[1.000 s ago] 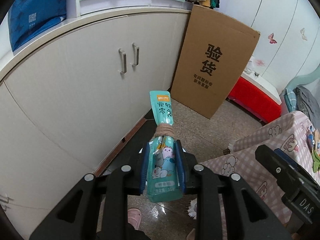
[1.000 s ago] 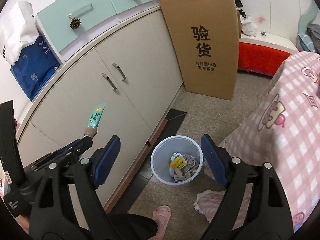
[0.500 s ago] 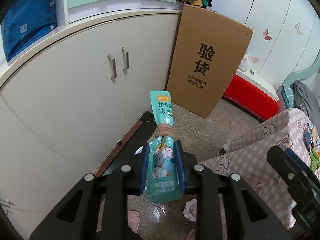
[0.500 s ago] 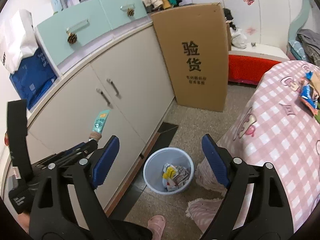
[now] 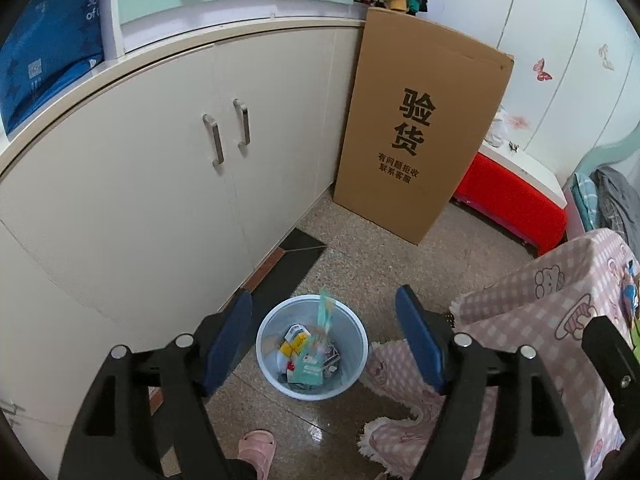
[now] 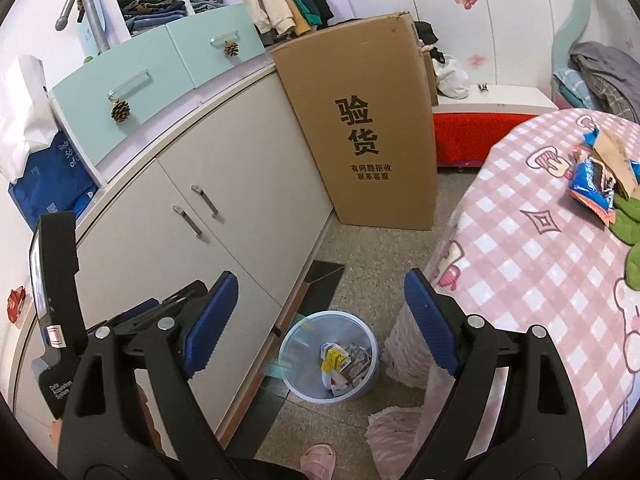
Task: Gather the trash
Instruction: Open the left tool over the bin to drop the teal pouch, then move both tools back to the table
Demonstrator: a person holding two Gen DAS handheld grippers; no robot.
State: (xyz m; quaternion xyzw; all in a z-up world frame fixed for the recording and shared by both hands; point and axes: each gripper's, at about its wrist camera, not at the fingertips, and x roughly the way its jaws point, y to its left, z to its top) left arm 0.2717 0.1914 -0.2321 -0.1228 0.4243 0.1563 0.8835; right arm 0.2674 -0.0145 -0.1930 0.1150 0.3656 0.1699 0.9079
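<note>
A pale translucent waste bin [image 5: 354, 374] stands on the floor, holding several wrappers. The teal snack packet [image 5: 325, 314] lies inside it, leaning on the far wall. My left gripper [image 5: 324, 298] hangs above the bin; its jaws are opening and nothing is between them. My right gripper [image 6: 320, 278] is open and empty, also above the bin [image 6: 304, 386]. A blue snack wrapper [image 6: 592, 184] and brown paper [image 6: 614, 152] lie on the pink checked table [image 6: 532, 272] at the right.
White cabinet doors [image 5: 160, 200] run along the left. A tall cardboard box [image 5: 416, 136] leans at their far end, and a red bench [image 5: 508, 196] stands behind it. The tablecloth's hem [image 5: 404, 372] hangs by the bin. A pink slipper [image 5: 256, 450] is at the bottom edge.
The left gripper has opened and let go of the teal packet, which has fallen into the bin. The right wrist view has swung toward the table.
</note>
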